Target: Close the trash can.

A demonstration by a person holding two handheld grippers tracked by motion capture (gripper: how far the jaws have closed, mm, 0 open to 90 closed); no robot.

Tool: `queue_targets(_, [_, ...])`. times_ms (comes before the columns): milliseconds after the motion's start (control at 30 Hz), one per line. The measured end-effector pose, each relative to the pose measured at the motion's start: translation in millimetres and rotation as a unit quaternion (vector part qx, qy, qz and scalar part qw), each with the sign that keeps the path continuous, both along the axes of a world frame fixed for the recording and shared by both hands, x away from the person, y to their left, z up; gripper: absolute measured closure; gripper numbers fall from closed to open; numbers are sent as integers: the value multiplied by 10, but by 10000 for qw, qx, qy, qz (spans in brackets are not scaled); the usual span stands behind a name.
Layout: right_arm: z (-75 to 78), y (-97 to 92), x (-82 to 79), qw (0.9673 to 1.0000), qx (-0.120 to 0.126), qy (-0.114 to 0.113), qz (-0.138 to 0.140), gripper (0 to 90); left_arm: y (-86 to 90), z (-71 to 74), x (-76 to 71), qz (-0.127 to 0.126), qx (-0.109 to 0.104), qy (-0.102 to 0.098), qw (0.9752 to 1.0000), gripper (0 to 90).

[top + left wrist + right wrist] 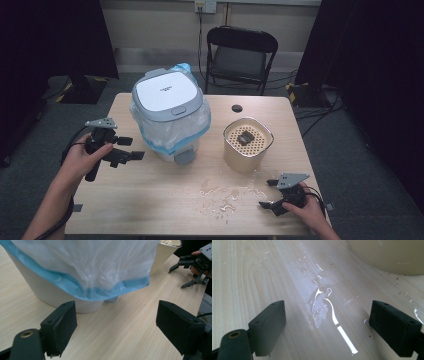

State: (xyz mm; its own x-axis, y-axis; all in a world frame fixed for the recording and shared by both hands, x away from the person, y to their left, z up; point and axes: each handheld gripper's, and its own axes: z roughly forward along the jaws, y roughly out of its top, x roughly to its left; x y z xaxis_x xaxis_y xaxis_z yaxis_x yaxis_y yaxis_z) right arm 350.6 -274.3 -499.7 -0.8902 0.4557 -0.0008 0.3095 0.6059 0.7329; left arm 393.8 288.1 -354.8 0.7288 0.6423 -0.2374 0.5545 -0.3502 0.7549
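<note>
Overhanging bag point(100, 270) hiding bin point(50, 295) rim

Light wood-grain surface point(150, 200), rectangular with rounded corners. A white lidded bin point(167, 107) lined with a clear blue-edged bag is set toward the far left corner. A beige container point(247, 145) with a perforated insert is seated right of centre, apart from the bin. A puddle of spilled liquid point(225, 197) is spread near the front edge, just in front of the container. A dark round hole point(237, 108) is seen near the far edge.
</note>
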Motion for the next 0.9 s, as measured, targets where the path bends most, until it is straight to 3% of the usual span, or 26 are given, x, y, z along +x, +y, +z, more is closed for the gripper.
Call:
queue_targets(233, [0,0,0,10000,1,0,0,132,-23,-274,-57,-42,22,129,9999,166])
queue_targets(533, [0,0,0,10000,1,0,0,132,-28,-572,-125,-17,-119,185,9998,166])
queue_targets(900, [0,0,-2,10000,2,-2,3,132,-168,-921,-243,-157,69,244,9996,166])
